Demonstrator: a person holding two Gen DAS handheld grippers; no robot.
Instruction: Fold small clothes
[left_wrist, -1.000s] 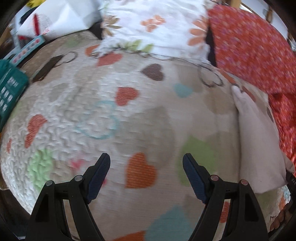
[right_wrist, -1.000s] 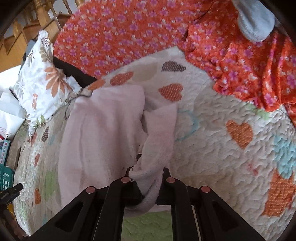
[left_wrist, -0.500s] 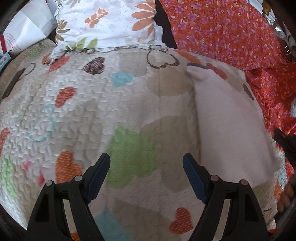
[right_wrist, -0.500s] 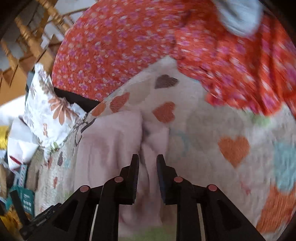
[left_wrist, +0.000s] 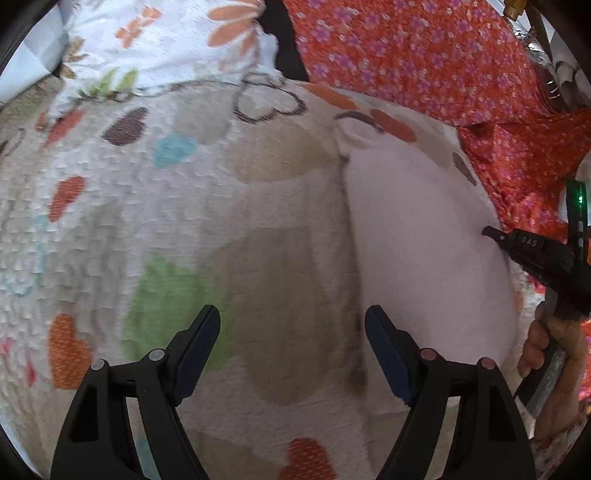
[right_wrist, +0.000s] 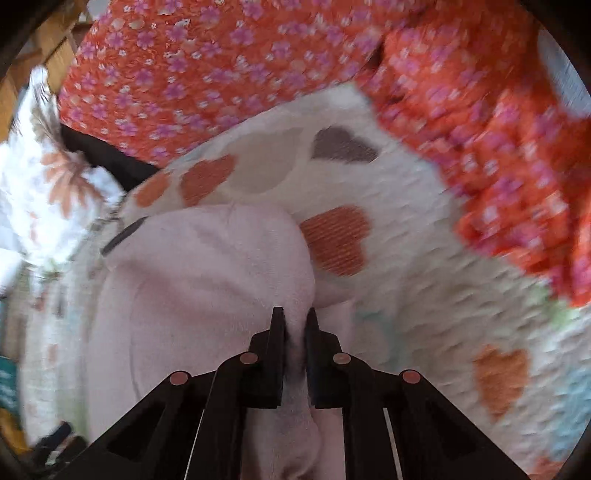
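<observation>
A pale pink cloth (left_wrist: 424, 240) lies spread on a heart-patterned quilt (left_wrist: 184, 206), right of centre in the left wrist view. My left gripper (left_wrist: 291, 325) is open and empty, just above the quilt at the cloth's left edge. The right gripper also shows at the right edge of the left wrist view (left_wrist: 495, 234), held by a hand. In the right wrist view my right gripper (right_wrist: 293, 317) is shut on a fold of the pink cloth (right_wrist: 207, 273), which bunches between the fingers.
A red flowered fabric (left_wrist: 424, 55) lies along the far and right side of the quilt and also shows in the right wrist view (right_wrist: 229, 62). A white pillow with orange flowers (left_wrist: 159, 40) sits at the far left.
My left gripper has swung right toward the pink cloth. My right gripper opened a little half a second ago and now is shut on a fold of the cloth again.
</observation>
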